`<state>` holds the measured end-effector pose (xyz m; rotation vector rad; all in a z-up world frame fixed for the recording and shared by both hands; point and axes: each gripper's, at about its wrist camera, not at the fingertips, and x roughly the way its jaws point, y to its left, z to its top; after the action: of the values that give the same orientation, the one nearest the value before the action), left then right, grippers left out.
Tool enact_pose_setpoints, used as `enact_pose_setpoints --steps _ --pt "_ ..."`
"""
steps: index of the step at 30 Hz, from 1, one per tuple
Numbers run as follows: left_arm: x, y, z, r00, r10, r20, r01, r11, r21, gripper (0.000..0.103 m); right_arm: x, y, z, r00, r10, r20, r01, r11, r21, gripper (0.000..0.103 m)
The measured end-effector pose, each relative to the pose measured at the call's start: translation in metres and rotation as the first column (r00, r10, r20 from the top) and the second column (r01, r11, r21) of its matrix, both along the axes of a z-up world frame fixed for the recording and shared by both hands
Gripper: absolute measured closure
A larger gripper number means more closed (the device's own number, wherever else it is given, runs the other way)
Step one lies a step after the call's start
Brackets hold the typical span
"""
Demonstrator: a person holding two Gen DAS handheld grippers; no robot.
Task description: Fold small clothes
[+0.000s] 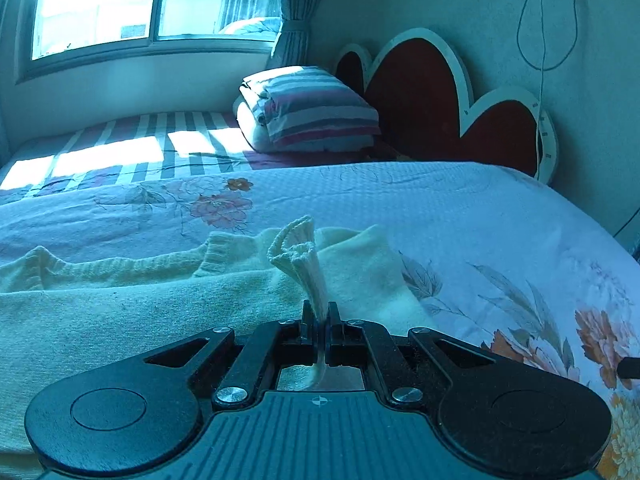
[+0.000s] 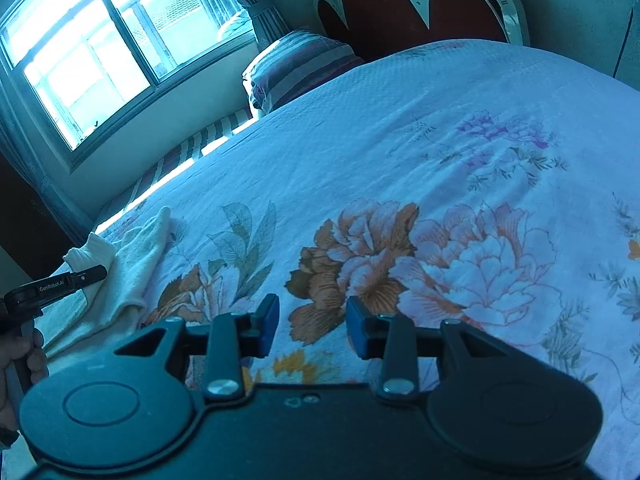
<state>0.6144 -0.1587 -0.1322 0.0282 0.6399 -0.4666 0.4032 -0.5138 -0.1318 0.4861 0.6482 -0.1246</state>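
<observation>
A cream knitted sweater (image 1: 140,292) lies spread on the floral bedspread (image 1: 460,208). My left gripper (image 1: 320,312) is shut on a ribbed cuff (image 1: 298,254) of the sweater, and the cuff stands up out of the jaws above the garment. In the right wrist view the sweater (image 2: 132,256) shows at the far left, with the left gripper (image 2: 86,274) beside it and a hand (image 2: 22,356) below. My right gripper (image 2: 313,312) hovers open over the printed flowers, nothing between its blue pads, apart from the sweater.
A folded striped quilt (image 1: 316,108) sits on a pillow near the red heart-shaped headboard (image 1: 436,92). A window (image 1: 120,0) and a curtain (image 1: 292,16) stand behind the bed. A cable (image 1: 540,60) hangs on the wall. Bare bedspread (image 2: 460,140) stretches right of the sweater.
</observation>
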Motion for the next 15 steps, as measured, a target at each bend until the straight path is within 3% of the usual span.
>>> enact_pose_setpoints --steps 2,3,4,5,6,9,12,15 --pt "-0.002 -0.015 -0.003 0.999 -0.044 0.008 0.044 0.997 0.061 0.101 -0.002 -0.003 -0.001 1.0 -0.003 -0.003 0.003 1.0 0.007 0.065" --pt "-0.007 -0.021 -0.001 0.998 -0.062 0.02 0.06 0.994 0.087 0.092 -0.003 -0.002 -0.001 1.0 -0.002 -0.004 0.002 1.0 0.007 0.065" --pt "-0.011 -0.025 0.001 0.996 -0.088 0.024 0.085 0.992 0.093 0.075 -0.004 -0.002 0.0 1.0 -0.001 -0.004 0.001 1.0 0.007 0.064" --pt "-0.017 -0.027 0.005 0.991 -0.135 0.025 0.133 0.989 0.065 0.036 -0.004 -0.001 0.001 1.0 0.0 -0.004 0.0 1.0 0.006 0.064" --pt "-0.025 -0.025 0.01 0.988 -0.148 0.045 0.146 0.989 0.034 0.026 -0.004 0.001 0.002 1.0 0.002 -0.003 -0.001 1.0 0.007 0.064" --pt "-0.044 0.002 0.022 0.994 -0.091 0.055 0.093 0.995 -0.031 0.026 0.001 0.009 0.009 1.0 0.015 0.01 -0.015 1.0 0.013 0.064" --pt "-0.062 0.066 0.021 0.997 0.069 0.033 -0.066 0.994 -0.088 0.026 0.015 0.027 0.02 0.998 0.05 0.04 -0.051 0.999 0.017 0.064" --pt "-0.087 0.147 0.013 0.963 0.268 0.028 -0.264 0.96 -0.089 0.026 0.037 0.056 0.029 0.99 0.113 0.085 -0.116 0.993 0.031 0.064"
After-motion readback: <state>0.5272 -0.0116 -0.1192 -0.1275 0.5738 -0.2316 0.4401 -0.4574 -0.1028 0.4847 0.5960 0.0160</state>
